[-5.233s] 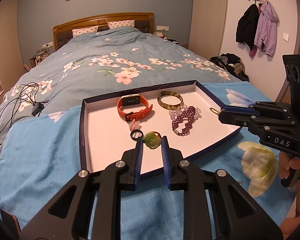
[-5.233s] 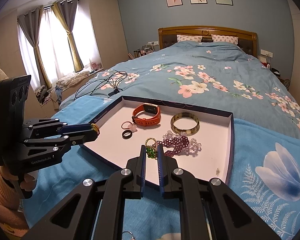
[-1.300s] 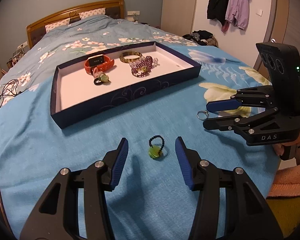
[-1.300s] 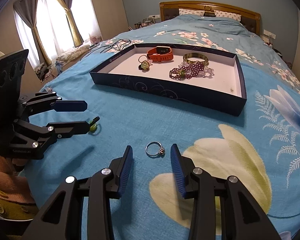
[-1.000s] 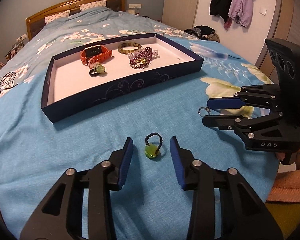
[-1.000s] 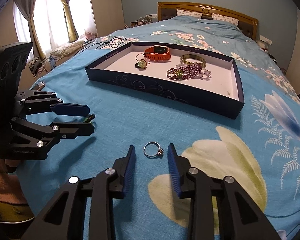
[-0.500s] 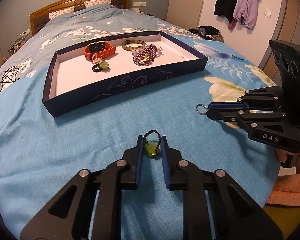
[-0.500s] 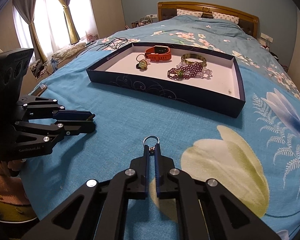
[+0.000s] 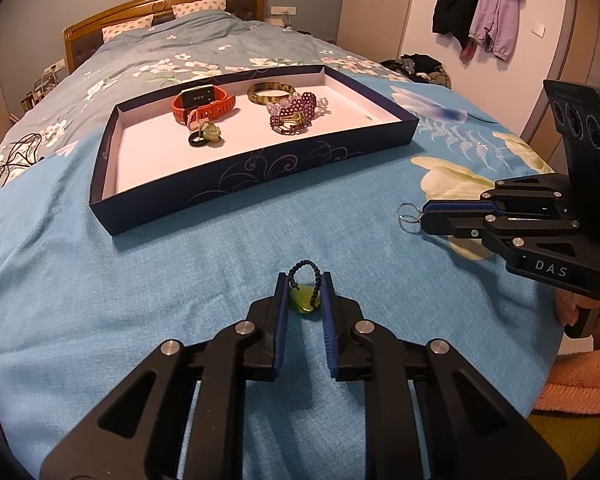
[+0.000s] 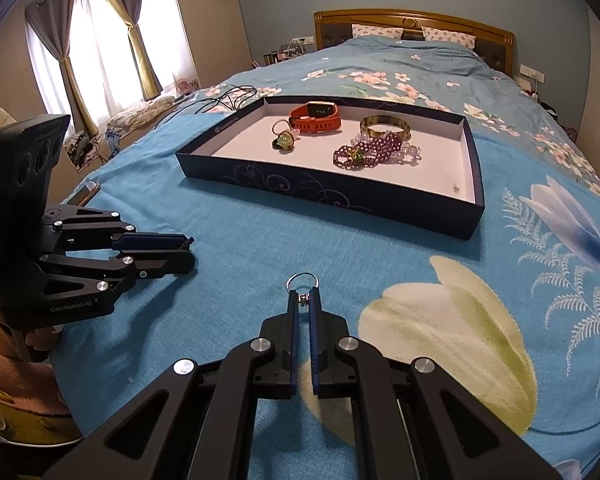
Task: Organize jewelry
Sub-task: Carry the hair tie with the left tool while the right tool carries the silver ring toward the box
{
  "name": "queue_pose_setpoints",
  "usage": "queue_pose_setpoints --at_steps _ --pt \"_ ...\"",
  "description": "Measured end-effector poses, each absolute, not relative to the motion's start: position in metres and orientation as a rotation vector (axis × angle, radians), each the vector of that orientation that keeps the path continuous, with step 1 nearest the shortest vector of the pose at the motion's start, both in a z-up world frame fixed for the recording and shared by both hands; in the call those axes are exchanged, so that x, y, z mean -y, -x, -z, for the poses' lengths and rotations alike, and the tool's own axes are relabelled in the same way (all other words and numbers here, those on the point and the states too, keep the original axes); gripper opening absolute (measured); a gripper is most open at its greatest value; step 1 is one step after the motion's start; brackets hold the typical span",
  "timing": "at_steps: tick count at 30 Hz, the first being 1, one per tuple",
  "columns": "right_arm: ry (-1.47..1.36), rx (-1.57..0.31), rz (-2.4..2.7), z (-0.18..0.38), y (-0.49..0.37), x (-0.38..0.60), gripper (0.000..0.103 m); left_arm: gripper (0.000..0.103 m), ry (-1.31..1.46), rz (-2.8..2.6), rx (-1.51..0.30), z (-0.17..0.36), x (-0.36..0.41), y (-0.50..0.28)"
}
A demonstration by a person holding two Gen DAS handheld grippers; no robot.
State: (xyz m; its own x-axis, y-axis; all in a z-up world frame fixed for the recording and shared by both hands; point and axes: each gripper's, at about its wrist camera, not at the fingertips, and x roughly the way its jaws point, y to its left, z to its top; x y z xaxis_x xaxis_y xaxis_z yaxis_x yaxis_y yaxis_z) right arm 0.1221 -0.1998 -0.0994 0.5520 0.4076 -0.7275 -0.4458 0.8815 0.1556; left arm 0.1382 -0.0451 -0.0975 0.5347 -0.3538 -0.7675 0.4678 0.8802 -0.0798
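Both jaws now clamped: green-stone ring [image 9: 305,303], silver ring [image 10: 302,283].

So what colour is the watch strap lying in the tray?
Orange-red, on the rectangular-faced smartwatch at the far side of the dark blue tray; clearest in the right wrist view.

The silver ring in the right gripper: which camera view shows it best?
The right wrist view: the silver ring sits close, clamped in the right gripper. The left wrist view shows it small, side-on, at that gripper's tip.
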Motion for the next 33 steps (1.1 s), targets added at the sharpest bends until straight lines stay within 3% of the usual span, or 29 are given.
queue_pose_setpoints --at_steps 33 --pt "-0.017 -0.740 -0.511 0.075 -0.131 0.210 0.003 0.016 -0.097 0.441 -0.787 0.069 0.034 -0.139"
